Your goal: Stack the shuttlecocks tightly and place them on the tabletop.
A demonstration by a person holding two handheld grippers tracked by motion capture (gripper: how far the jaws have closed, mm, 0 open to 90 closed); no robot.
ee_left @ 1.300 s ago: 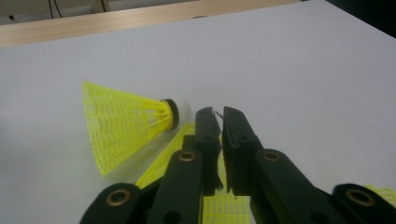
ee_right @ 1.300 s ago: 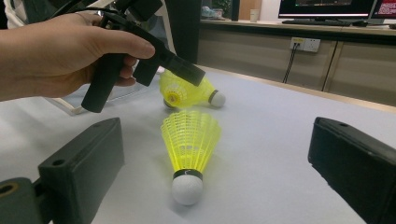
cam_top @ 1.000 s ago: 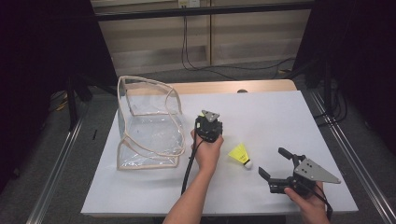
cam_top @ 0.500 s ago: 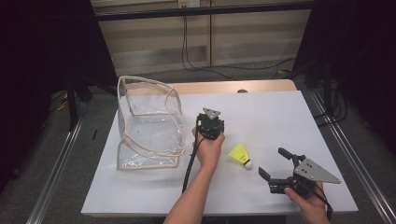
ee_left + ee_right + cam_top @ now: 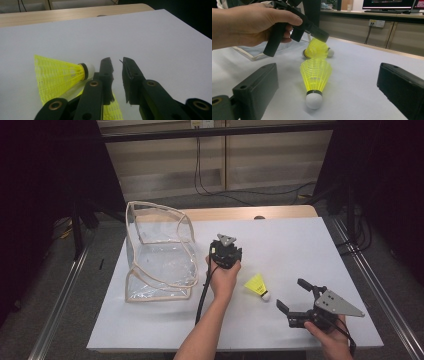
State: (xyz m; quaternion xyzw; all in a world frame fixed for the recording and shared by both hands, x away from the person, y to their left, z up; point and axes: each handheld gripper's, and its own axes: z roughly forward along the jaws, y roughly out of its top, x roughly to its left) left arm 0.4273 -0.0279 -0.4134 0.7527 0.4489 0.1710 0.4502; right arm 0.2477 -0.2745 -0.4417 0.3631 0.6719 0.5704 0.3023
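A yellow shuttlecock (image 5: 256,285) with a white cork lies on the white table (image 5: 300,245) between the two hands. My right gripper (image 5: 291,293) is open near the front right, and its jaws (image 5: 327,68) stand wide either side of that shuttlecock (image 5: 315,72). My left gripper (image 5: 226,254) points down at mid-table. Its jaws (image 5: 116,61) have just been opening and show a narrow gap with nothing between them. A second yellow shuttlecock (image 5: 57,75) lies just left of them, and more yellow mesh (image 5: 112,107) shows beneath. In the right gripper view two corks (image 5: 315,48) show under the left gripper's tip.
A clear plastic bag with beige trim (image 5: 160,255) stands open on the left part of the table. A wooden strip (image 5: 240,213) runs along the far edge. Metal rails flank the table on both sides.
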